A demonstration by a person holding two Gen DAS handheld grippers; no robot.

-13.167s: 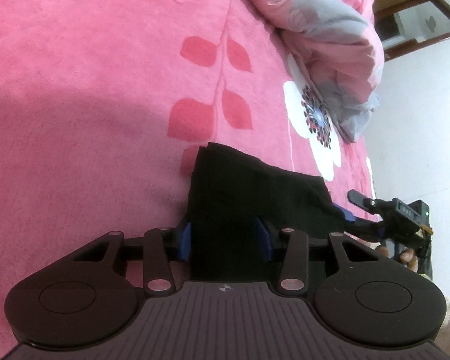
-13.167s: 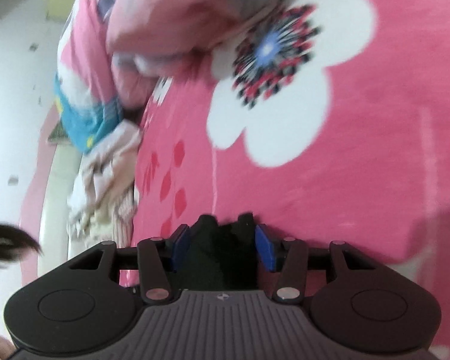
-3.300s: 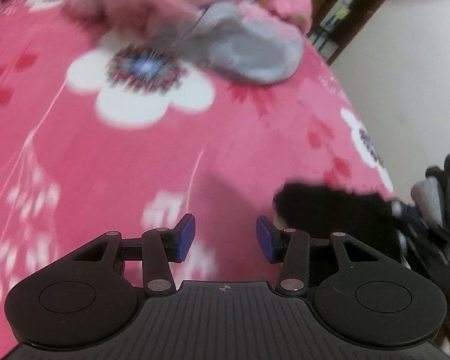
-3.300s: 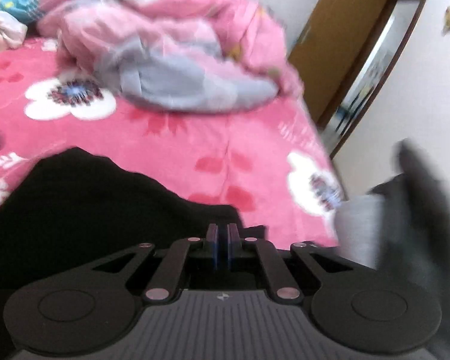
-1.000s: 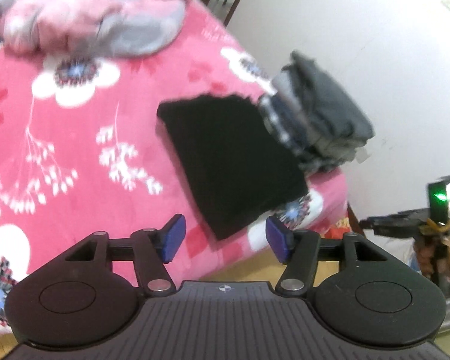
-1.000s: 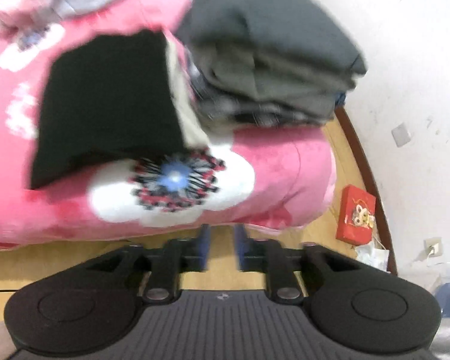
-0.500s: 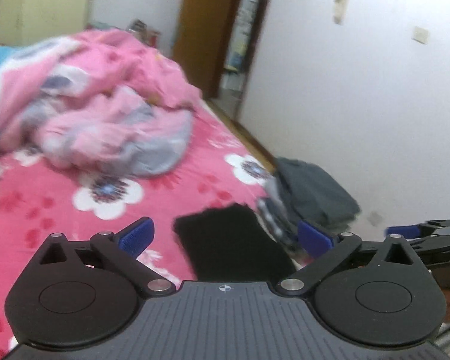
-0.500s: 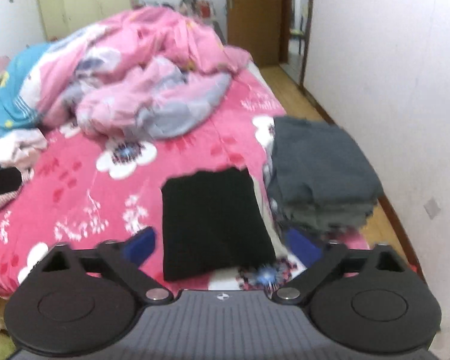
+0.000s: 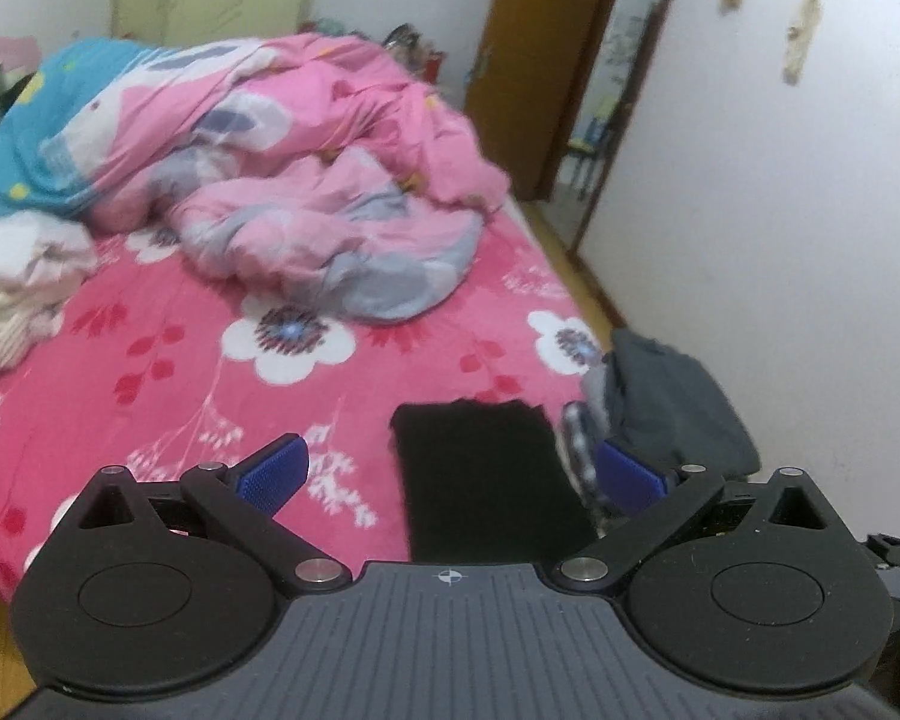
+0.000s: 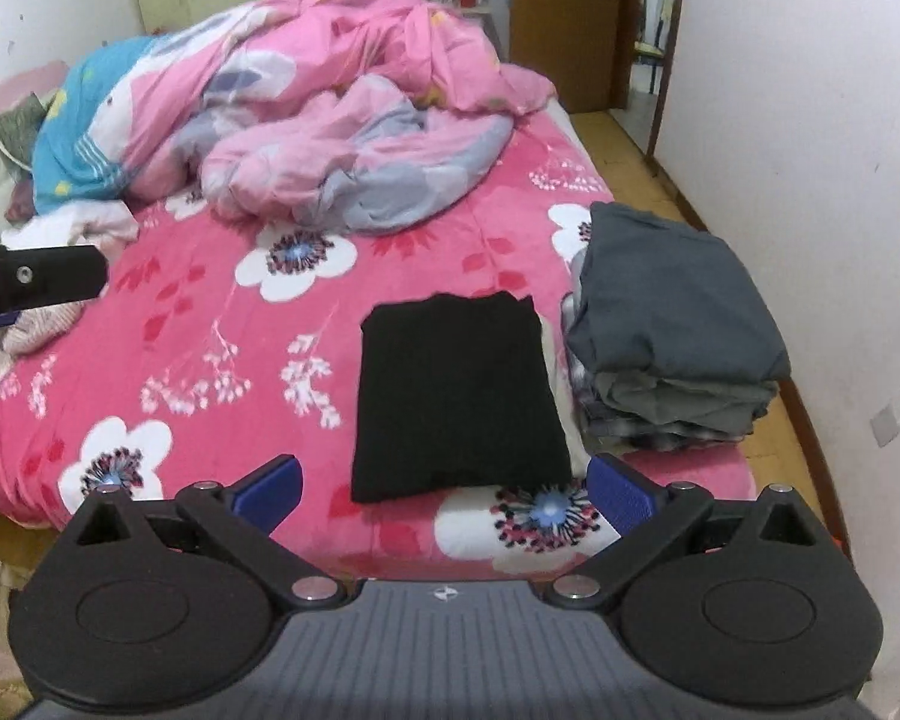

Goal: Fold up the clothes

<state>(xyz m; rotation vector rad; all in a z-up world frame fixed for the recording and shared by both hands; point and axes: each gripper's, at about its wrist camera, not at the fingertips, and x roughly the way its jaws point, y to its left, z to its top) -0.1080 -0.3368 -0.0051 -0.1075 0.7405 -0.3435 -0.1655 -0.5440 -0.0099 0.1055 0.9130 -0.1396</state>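
A black garment (image 10: pixel 456 393) lies folded flat in a rectangle near the foot of the pink flowered bed (image 10: pixel 222 324); it also shows in the left wrist view (image 9: pixel 486 474). To its right stands a stack of folded grey clothes (image 10: pixel 672 336), also in the left wrist view (image 9: pixel 672 414). My left gripper (image 9: pixel 450 474) is wide open and empty, held off the bed's foot. My right gripper (image 10: pixel 444 486) is wide open and empty, raised in front of the bed's edge. Neither touches the garment.
A crumpled pink and blue duvet (image 10: pixel 330 120) covers the head of the bed. Unfolded light clothes (image 9: pixel 18 282) lie at the left edge. A white wall (image 10: pixel 810 120) runs along the right, with a wooden door (image 10: pixel 564 18) behind. Wooden floor (image 10: pixel 804 438) shows beside the bed.
Both grippers have let go of the black garment, pulled back from the bed and risen. Both opened wide over the last second. The garment stays folded beside the grey stack.
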